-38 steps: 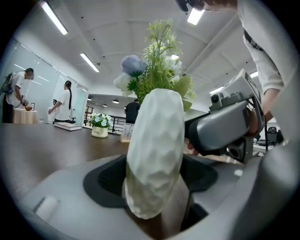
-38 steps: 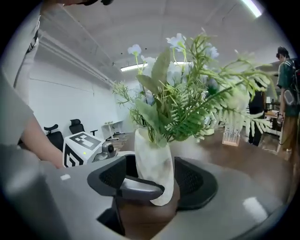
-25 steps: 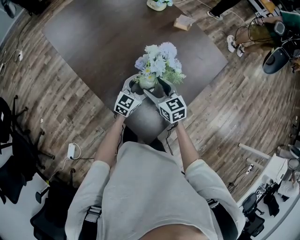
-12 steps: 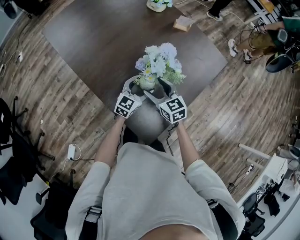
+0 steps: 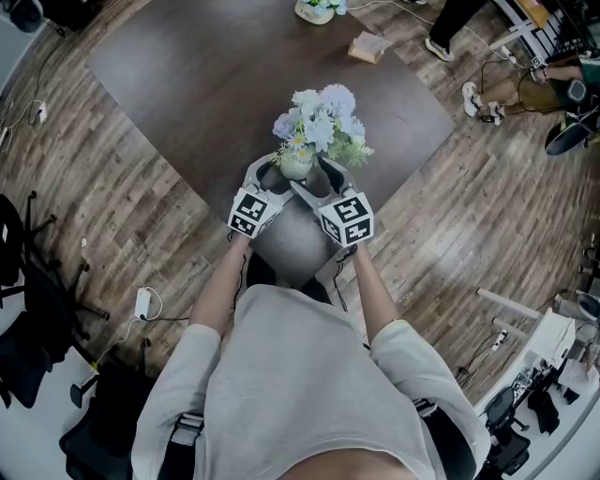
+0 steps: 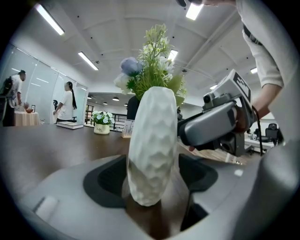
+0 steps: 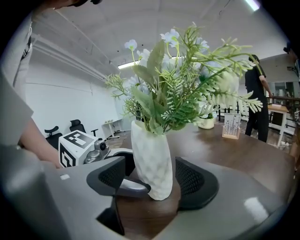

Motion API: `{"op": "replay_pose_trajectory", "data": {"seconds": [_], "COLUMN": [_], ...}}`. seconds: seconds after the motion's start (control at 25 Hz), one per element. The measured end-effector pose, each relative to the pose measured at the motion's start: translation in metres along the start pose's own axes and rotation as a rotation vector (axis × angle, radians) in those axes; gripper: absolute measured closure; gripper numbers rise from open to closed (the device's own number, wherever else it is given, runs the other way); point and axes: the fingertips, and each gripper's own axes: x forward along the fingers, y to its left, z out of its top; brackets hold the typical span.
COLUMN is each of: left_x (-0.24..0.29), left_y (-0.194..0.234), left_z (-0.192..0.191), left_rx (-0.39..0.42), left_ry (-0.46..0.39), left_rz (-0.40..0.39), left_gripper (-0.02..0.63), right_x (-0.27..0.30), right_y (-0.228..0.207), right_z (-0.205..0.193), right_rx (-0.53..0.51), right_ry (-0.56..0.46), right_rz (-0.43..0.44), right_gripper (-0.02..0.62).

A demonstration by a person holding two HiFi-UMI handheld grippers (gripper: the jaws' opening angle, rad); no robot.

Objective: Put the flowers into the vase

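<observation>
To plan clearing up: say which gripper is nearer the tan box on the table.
Right. The right gripper flanks the vase on the side nearer the tan box; the left gripper, the other side.

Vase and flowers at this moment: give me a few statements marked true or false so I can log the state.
1. The flowers stand in the vase. True.
2. The vase lies on its side. False: it stands upright on the table.
3. The vase is between the jaws of both the left gripper and the right gripper. True.
4. The right gripper holds a loose stem. False: it holds nothing, and its jaws stand apart on either side of the vase.
5. A second flower pot stands at the table's far end. True.
</observation>
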Motion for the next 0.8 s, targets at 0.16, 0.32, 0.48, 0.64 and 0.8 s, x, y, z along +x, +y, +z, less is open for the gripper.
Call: {"op": "replay_pose_trajectory", "data": {"seconds": [0.16,0.32,0.48,0.64,0.8], "left_x": [-0.005,-0.011,-0.016,-0.023,-0.032], "left_y": [-0.002,-0.004,-0.008,-0.012,-0.020], "left_z": [-0.007,-0.002,-0.014,-0.015,-0.011], "left_rx": [-0.009,-0.017,-0.026,-0.030,-0.032], "left_ry": [0.015,0.008,0.023,0.024,0.019], "left_rz": [0.007,0.025,0.027,0.042,0.047], "left_gripper": [0.253,0.253,0.253,0.269,0.350], "right_x": [-0.003,-0.006,-0.009,-0.013,-0.023], "right_y": [0.001,0.004,0.006,0.008,0.009], "right_z": [-0.003,-0.007,-0.009,-0.013,-0.018], "right_rx": [0.002,0.001,0.000,0.005,0.020], "right_ry": [0.002,0.007,0.013,0.019,0.015], "right_rz": [-0.004,-0.002,0.005,0.007,0.001], "right_gripper": [0.258,0.262,0.267,0.281,0.342]}}
